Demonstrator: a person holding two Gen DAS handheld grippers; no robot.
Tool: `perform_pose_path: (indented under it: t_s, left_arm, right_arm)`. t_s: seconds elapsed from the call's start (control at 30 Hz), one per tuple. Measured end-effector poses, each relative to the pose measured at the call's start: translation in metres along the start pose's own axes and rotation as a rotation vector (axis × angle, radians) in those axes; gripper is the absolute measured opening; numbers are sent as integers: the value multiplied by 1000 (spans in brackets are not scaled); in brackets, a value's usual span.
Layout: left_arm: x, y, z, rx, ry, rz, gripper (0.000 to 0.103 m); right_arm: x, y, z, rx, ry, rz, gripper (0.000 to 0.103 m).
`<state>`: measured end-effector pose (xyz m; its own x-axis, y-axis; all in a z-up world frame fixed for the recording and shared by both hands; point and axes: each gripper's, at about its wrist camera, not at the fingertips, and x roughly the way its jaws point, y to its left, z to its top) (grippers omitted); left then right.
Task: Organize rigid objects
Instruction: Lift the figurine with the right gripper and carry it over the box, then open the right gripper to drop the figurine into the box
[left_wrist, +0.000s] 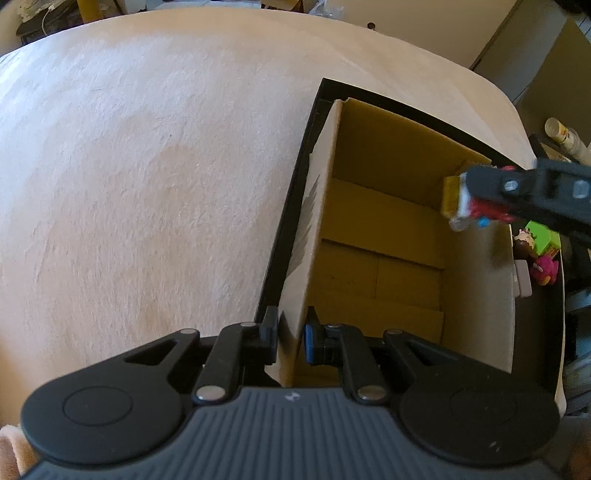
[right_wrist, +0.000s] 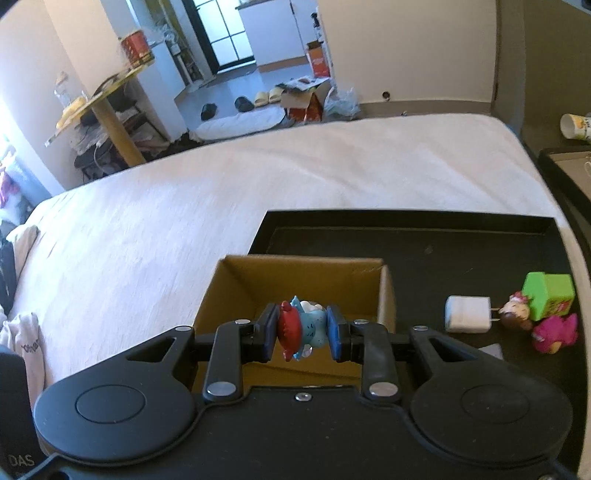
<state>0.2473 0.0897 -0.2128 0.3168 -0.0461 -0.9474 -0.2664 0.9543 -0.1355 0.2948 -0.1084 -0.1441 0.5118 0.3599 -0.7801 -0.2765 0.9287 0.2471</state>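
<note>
A small toy figure (right_wrist: 302, 326), blue with a red part on one side, is held in the right gripper (right_wrist: 302, 328), in the lower middle of the right wrist view; the jaws are clamped on its two sides. In the left wrist view the same figure (left_wrist: 476, 210) is seen at the right edge, above the far right side of the cardboard box (left_wrist: 369, 236). The figure is judged to be light, stiff and made of hard plastic, with a smooth and rounded surface, so it can slip or turn between the pads if the grip is loosened too early. The hold across its widest part, as it is taken now, seems a suitable one.

The left gripper (left_wrist: 290, 332) is closed on the near left wall of the box, one pad outside and one inside, so the box is kept steady. The cardboard is thin and can bend under force.

The box stands in a black tray (right_wrist: 424, 240) that lies on a bed with a white cover (right_wrist: 221, 192). Only folded bottom flaps are seen inside the box. At the right side of the tray, outside the box, a white charger (right_wrist: 467, 314), a green cube (right_wrist: 548, 295), a small doll figure (right_wrist: 515, 314) and a pink toy (right_wrist: 554, 332) are lying close together
</note>
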Motion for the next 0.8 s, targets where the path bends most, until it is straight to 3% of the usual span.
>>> perform_pose_path:
  t_s: [0.8]
  left_arm:
    - [0,10,1,-42,-2,-27,13]
  right_arm:
    - [30,52,-1,-177,95,6,28]
